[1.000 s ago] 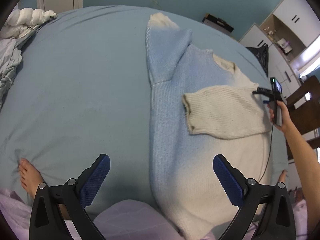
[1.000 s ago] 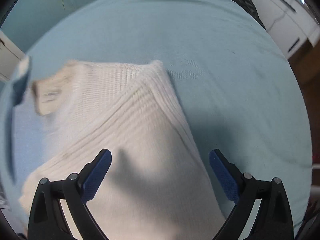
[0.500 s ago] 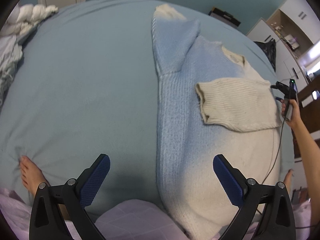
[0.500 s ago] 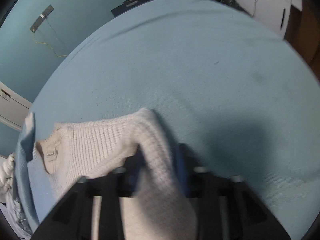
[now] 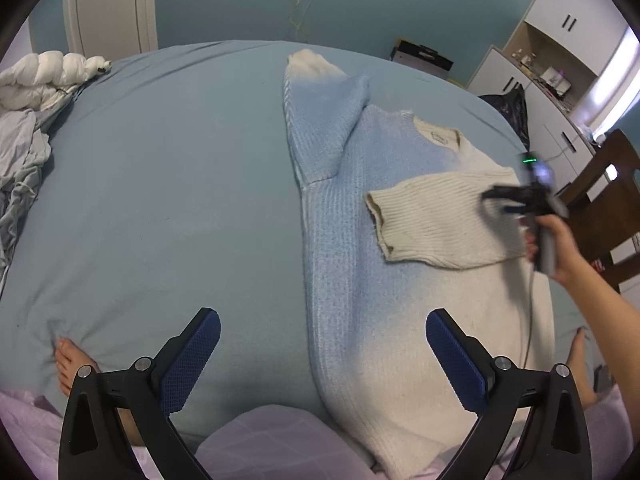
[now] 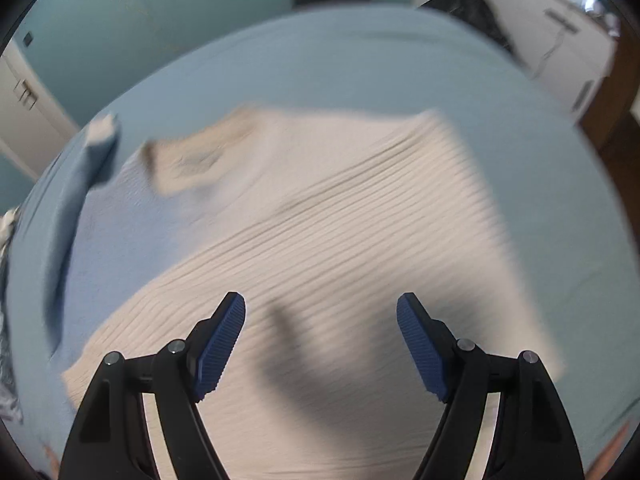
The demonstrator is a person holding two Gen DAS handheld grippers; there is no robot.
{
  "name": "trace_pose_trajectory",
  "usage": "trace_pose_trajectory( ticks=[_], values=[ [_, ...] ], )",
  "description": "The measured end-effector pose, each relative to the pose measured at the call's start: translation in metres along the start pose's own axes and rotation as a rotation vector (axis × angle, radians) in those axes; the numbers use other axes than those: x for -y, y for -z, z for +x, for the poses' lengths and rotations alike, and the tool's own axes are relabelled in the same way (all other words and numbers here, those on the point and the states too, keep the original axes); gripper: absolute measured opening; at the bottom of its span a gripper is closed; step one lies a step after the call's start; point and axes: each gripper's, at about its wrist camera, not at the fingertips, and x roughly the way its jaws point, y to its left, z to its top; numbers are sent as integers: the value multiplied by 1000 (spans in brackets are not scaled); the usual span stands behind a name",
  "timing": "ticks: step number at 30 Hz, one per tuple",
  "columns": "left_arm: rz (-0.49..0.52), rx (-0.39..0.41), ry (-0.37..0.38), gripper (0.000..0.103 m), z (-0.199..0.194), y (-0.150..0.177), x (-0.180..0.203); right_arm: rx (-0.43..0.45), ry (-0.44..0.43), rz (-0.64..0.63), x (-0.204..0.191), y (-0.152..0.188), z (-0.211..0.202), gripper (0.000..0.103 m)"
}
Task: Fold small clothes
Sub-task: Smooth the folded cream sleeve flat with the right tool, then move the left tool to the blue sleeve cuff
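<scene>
Blue bedsheet [image 5: 168, 184]; ribbed knit sweater [image 5: 360, 264] flat; both grippers wide, empty

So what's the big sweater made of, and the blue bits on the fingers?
The sweater looks like soft knitted yarn, maybe wool or acrylic: ribbed rows show, fuzzy and matte, fading from blue to cream. The blue pads on the left gripper's fingers look like grippy rubber or plastic, with a fine criss-cross texture. The black finger arms look like hard plastic.

The ribbed sweater [image 5: 400, 280] fades from light blue to cream. The bed sheet [image 5: 180, 160] is plain pale blue. Both tongs carry dark blue pads [image 6: 220, 348] on black arms
</scene>
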Motion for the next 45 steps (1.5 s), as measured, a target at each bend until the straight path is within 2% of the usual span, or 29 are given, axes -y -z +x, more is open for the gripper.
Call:
trace_pose_trajectory(
  ticks=[2,3,4,5,6,7,8,10,12,15,16,17,18,19,22,25,27,28,30,34,36,39,42,45],
  values=[
    [21,13,5,103,-4,1,3,-111,51,-67,-22,8,37,80],
    [30,25,8,103,-7,1,4,-133,115,-99,-24,13,56,91],
    [34,34,11,103,-9,1,5,-86,154,-111,-29,16,56,95],
    [39,41,16,103,-11,1,5,-78,185,-94,-30,18,56,96],
    [43,45,20,103,-13,1,5,-108,198,-70,-30,16,55,96],
    [44,46,21,103,-13,1,5,-151,185,-33,-28,13,52,96],
    [43,42,19,103,-12,1,4,-153,135,3,-30,15,47,96],
    [33,34,16,103,-11,1,2,-57,-48,83,-29,19,25,96],
    [18,29,17,103,-11,2,-1,-29,-67,85,-35,26,23,98],
    [7,41,34,103,-14,2,-2,-185,74,-19,-54,39,67,102],
    [8,47,33,103,-16,2,-1,-135,127,-73,-63,47,65,102],
    [13,54,32,103,-18,1,1,-89,182,-86,-70,52,56,102],
    [20,60,37,103,-20,2,3,-93,223,-78,-75,56,50,102],
    [29,67,43,103,-21,1,5,-107,228,-73,-80,60,43,102],
    [44,67,50,103,-21,1,12,-98,122,-136,-98,76,2,102],
    [55,61,49,103,-18,0,19,-47,137,-280,-108,98,-60,102],
    [61,59,46,103,-16,0,22,-47,120,-340,-120,96,-89,102],
    [67,59,47,103,-14,0,25,-58,83,-358,-115,107,-114,102],
    [74,56,36,103,-11,0,29,-87,4,-359,-116,118,-139,102],
    [99,42,15,103,-5,0,40,-100,-150,-279,-80,134,-193,102],
    [113,33,4,103,-4,1,44,-73,-181,-229,-70,144,-204,102],
    [134,23,-25,103,-1,1,50,-95,-101,-242,-54,150,-193,102],
    [131,-2,-31,103,3,-4,48,-87,-67,-253,-30,165,-188,102],
    [97,-28,-70,103,15,-21,36,-132,-58,-253,-8,176,-202,102]
  ],
)
